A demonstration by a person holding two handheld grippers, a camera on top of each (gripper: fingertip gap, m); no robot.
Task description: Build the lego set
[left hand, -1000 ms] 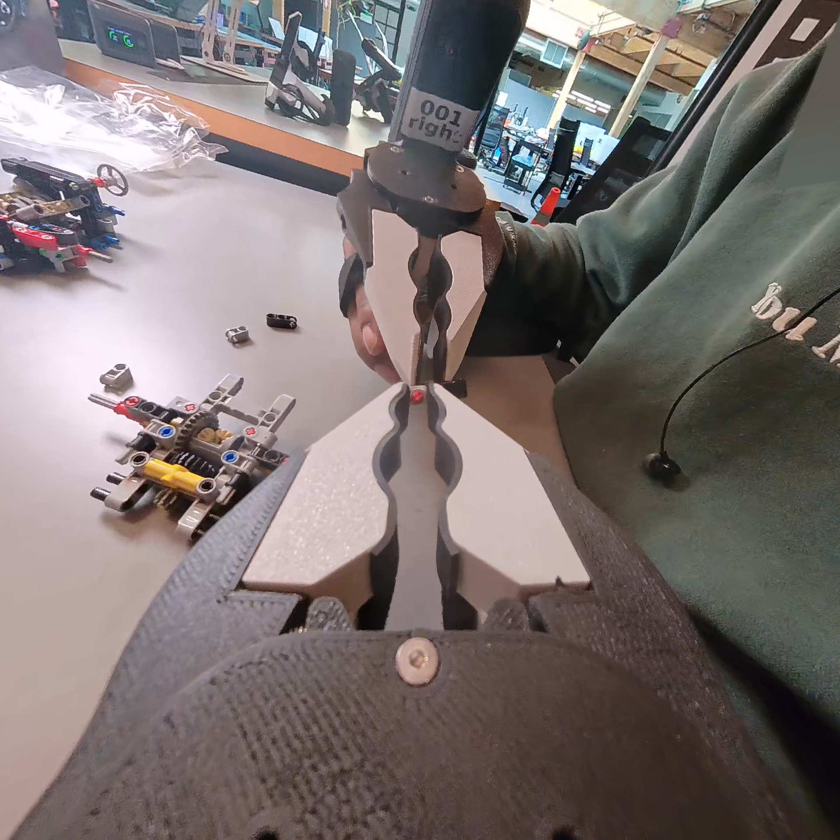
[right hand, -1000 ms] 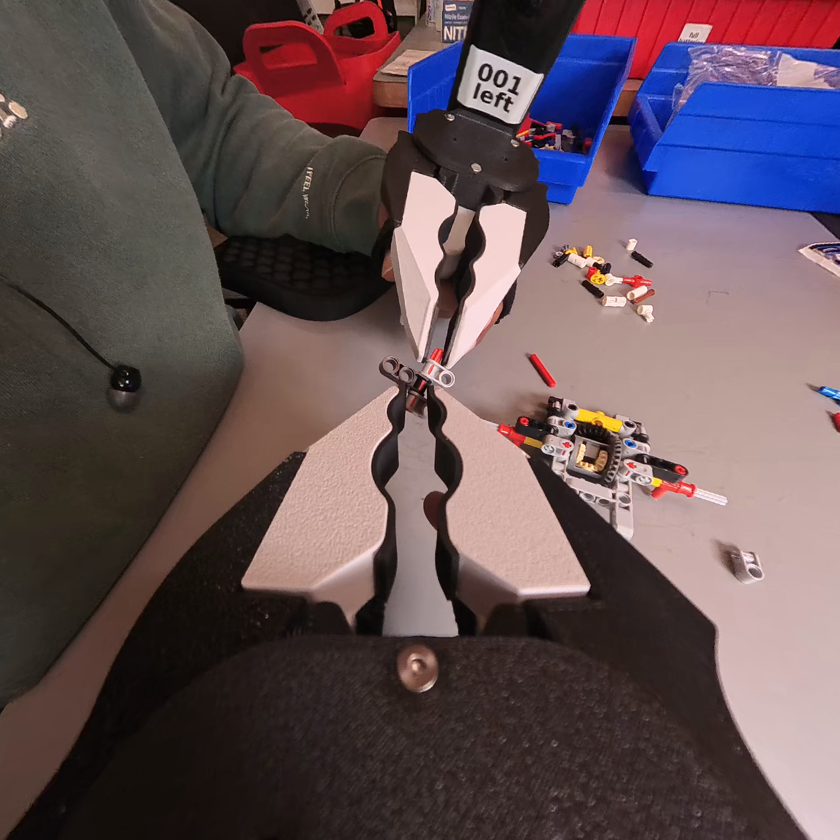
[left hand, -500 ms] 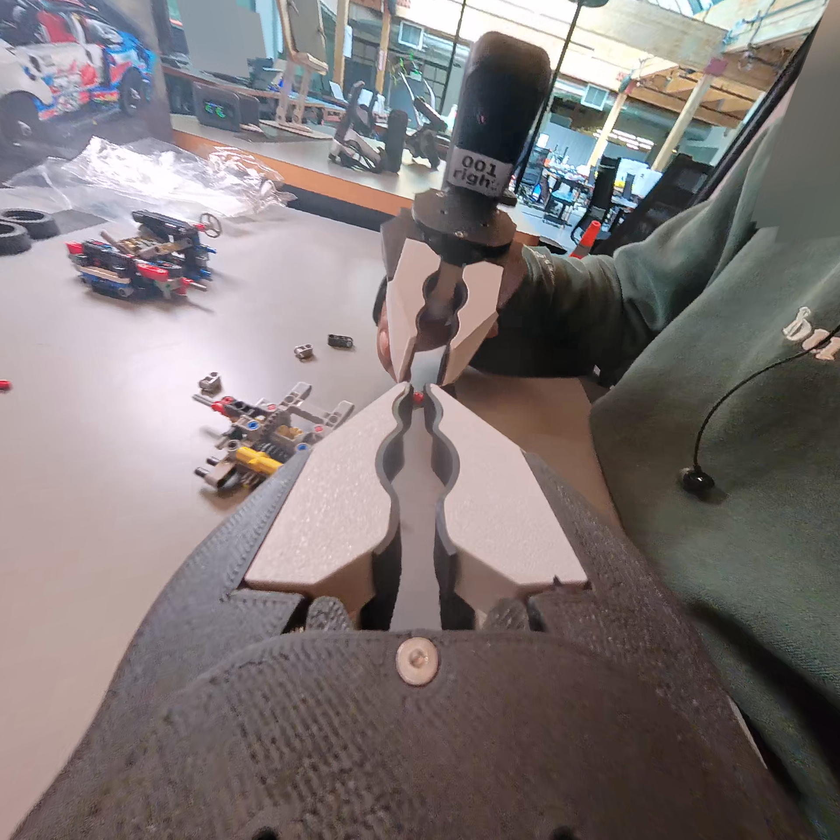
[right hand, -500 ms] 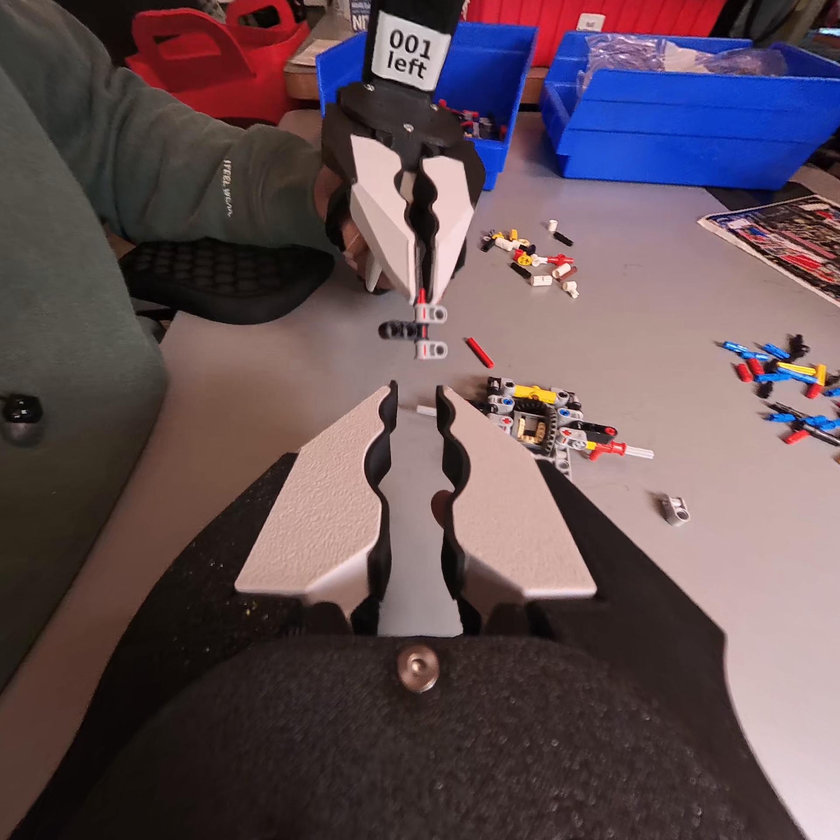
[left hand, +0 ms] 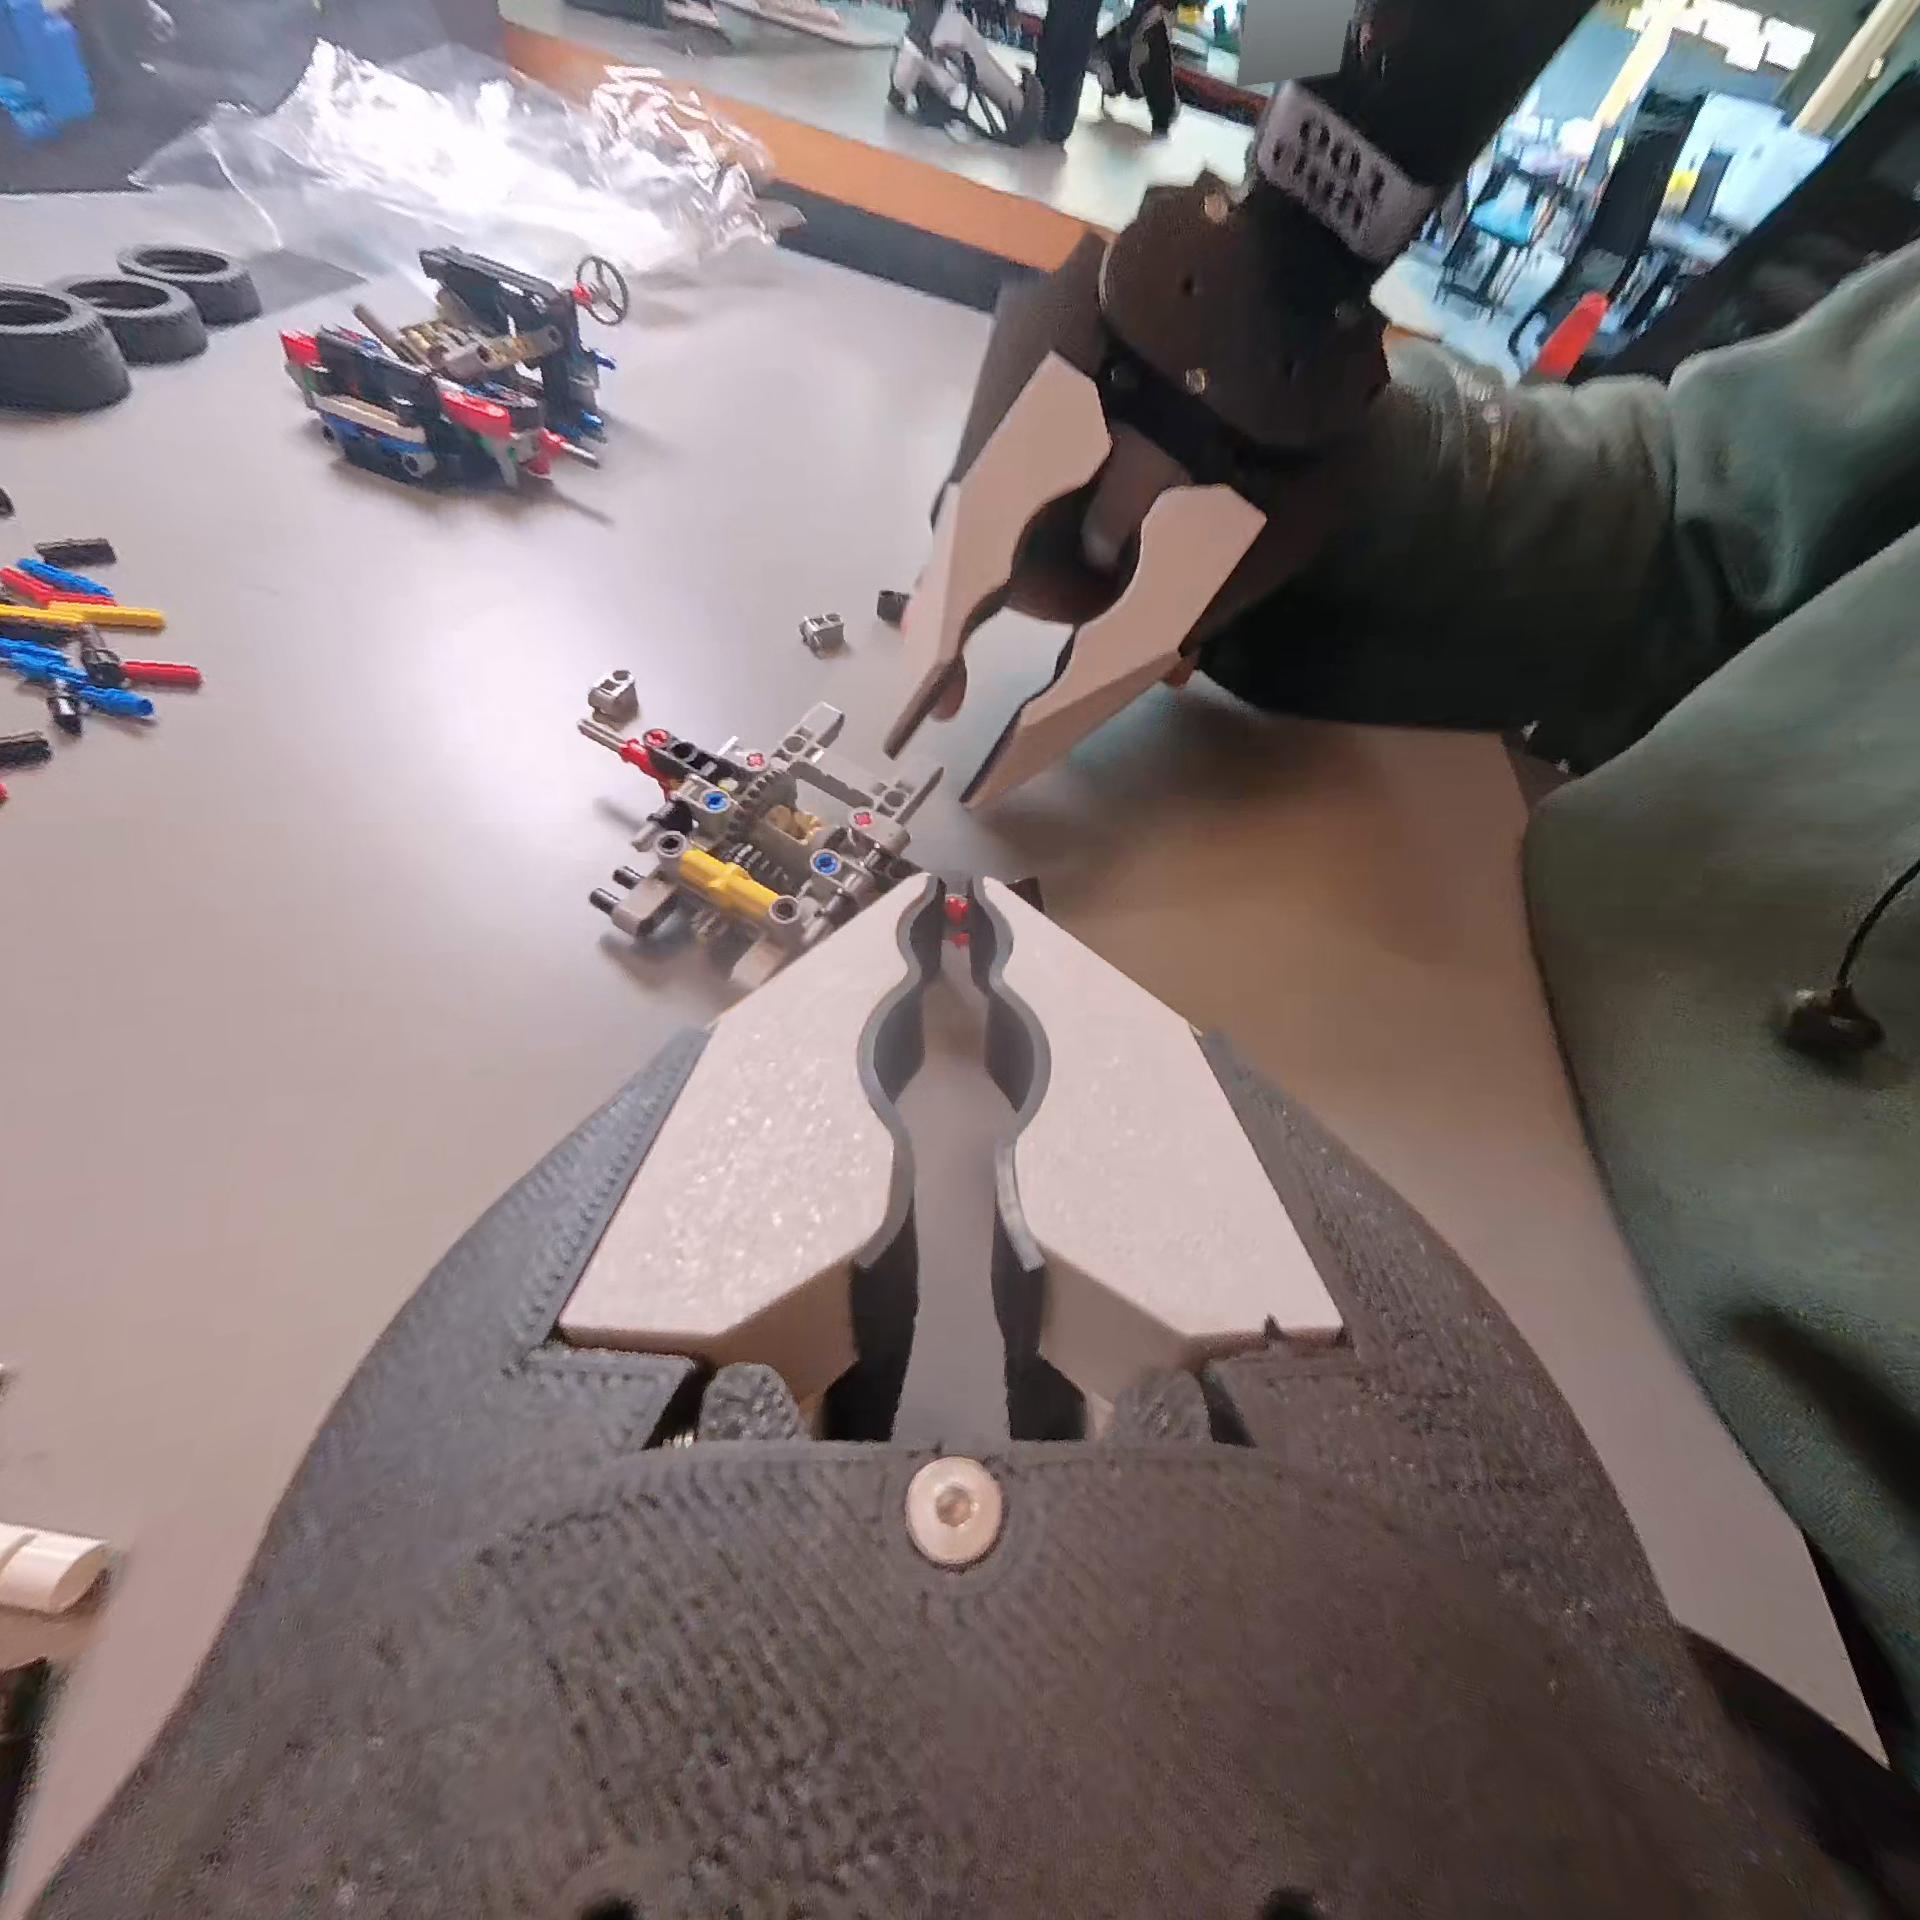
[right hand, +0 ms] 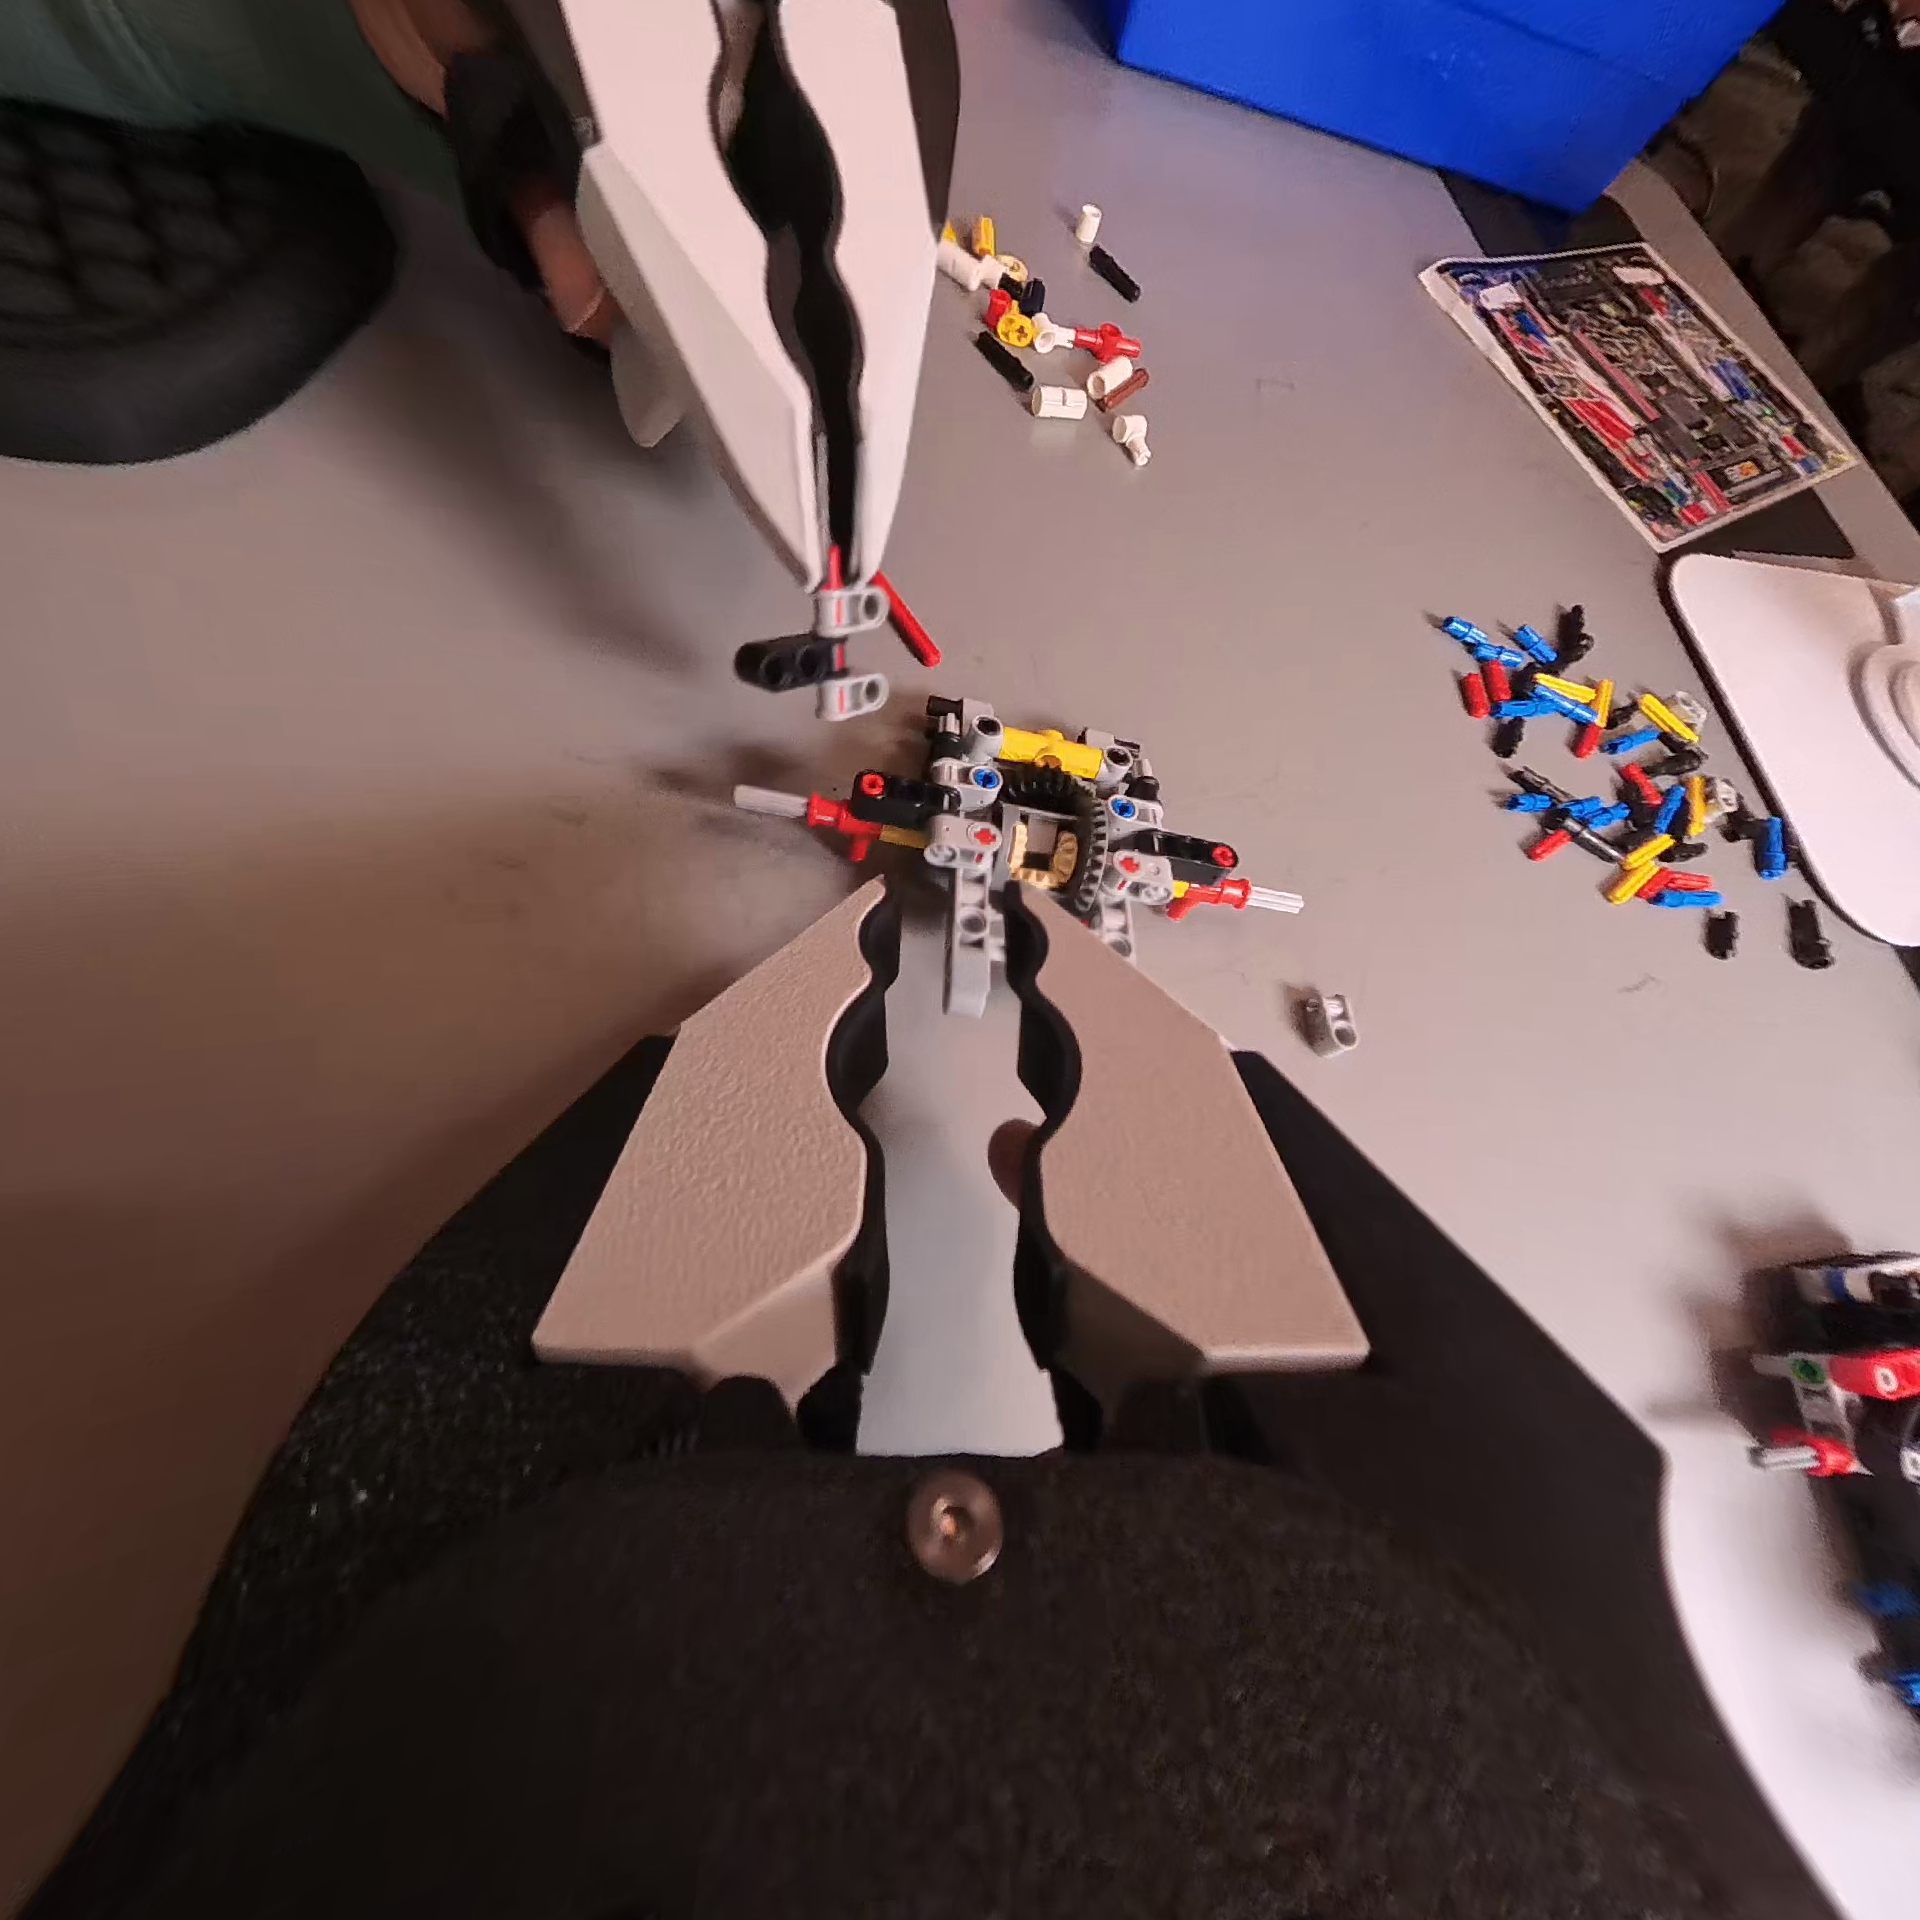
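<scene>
My left gripper [left hand: 951,896] is shut on a red axle that carries two grey connectors and a black connector [right hand: 816,657]. It holds this small piece just above the table, to the left of the gear assembly [right hand: 1039,821]. The gear assembly is grey, black and yellow with a dark gear and lies flat on the table; it also shows in the left wrist view [left hand: 764,831]. My right gripper [right hand: 951,899] is open, low over the table. Its fingertips straddle a grey beam at the assembly's near end. In the left wrist view the right gripper [left hand: 935,774] shows open beside the assembly.
A loose red axle [right hand: 909,623] lies by the held piece. A grey connector [right hand: 1325,1018], a pile of coloured pins [right hand: 1621,769], small parts [right hand: 1060,332], a booklet [right hand: 1631,384] and a blue bin [right hand: 1434,83] lie right and behind. A part-built car [left hand: 457,374] and tyres [left hand: 62,332] stand far left. The tips of one gripper are about 6 cm away from the tips of the other.
My right gripper let go of the small axle piece, opened and dropped to the gear assembly. My left gripper kept the piece and lowered it toward the table.
</scene>
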